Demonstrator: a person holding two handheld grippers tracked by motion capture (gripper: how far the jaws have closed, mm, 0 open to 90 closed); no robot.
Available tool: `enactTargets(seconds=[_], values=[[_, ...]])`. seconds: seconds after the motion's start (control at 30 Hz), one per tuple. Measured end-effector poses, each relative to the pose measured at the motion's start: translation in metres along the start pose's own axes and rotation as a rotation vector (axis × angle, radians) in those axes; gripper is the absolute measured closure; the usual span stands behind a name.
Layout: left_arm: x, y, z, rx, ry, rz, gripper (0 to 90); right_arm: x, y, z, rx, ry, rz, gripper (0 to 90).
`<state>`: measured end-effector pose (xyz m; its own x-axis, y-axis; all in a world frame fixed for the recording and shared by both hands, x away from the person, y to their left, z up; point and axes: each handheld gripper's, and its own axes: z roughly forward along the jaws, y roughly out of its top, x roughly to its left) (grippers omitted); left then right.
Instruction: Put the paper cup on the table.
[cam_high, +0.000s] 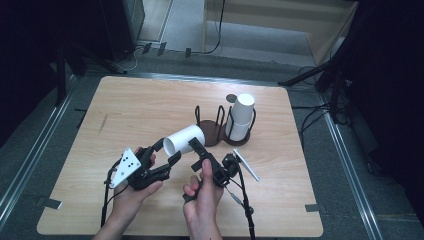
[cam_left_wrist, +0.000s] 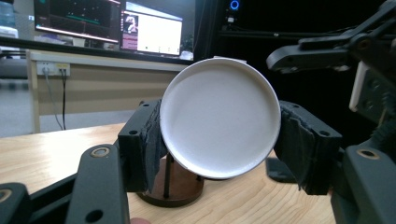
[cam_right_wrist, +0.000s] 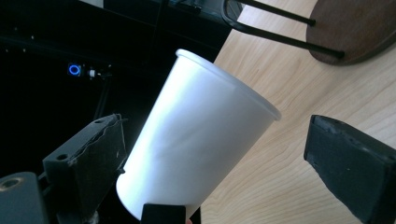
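A white paper cup (cam_high: 185, 139) lies on its side in the air above the wooden table (cam_high: 125, 110). My left gripper (cam_high: 167, 150) is shut on its base end; in the left gripper view the round cup bottom (cam_left_wrist: 219, 116) sits squeezed between both black pads (cam_left_wrist: 140, 144). My right gripper (cam_high: 196, 154) is open around the cup's side. In the right gripper view the cup (cam_right_wrist: 201, 144) leans against the left pad (cam_right_wrist: 88, 158), and the right pad (cam_right_wrist: 355, 163) stands apart from it. The right gripper's jaw also shows in the left gripper view, at the upper right.
A dark wooden cup holder (cam_high: 212, 131) with black wire loops stands just behind the cup; its neighbouring holder carries a stack of white cups (cam_high: 242, 112). The holder base (cam_right_wrist: 355, 28) is close ahead of the right gripper. Cables trail over the near table edge.
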<state>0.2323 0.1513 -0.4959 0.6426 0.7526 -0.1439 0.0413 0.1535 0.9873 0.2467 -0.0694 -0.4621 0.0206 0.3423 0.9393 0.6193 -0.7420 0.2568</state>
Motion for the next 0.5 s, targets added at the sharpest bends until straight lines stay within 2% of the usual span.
enactTargets(seconds=[0.27, 0.37, 0.5], values=[[-0.004, 0.000, 0.001, 0.003, -0.004, 0.016, 36.1, -0.005, 0.002, 0.005, 0.019, 0.001, 0.116, 3.6], [-0.006, -0.001, 0.002, 0.009, -0.008, 0.037, 36.1, -0.009, 0.003, 0.007, 0.055, 0.041, 0.202, 2.8], [-0.010, -0.002, 0.003, 0.013, -0.019, 0.043, 36.1, -0.013, 0.006, 0.008, 0.060, 0.043, 0.248, 2.6]])
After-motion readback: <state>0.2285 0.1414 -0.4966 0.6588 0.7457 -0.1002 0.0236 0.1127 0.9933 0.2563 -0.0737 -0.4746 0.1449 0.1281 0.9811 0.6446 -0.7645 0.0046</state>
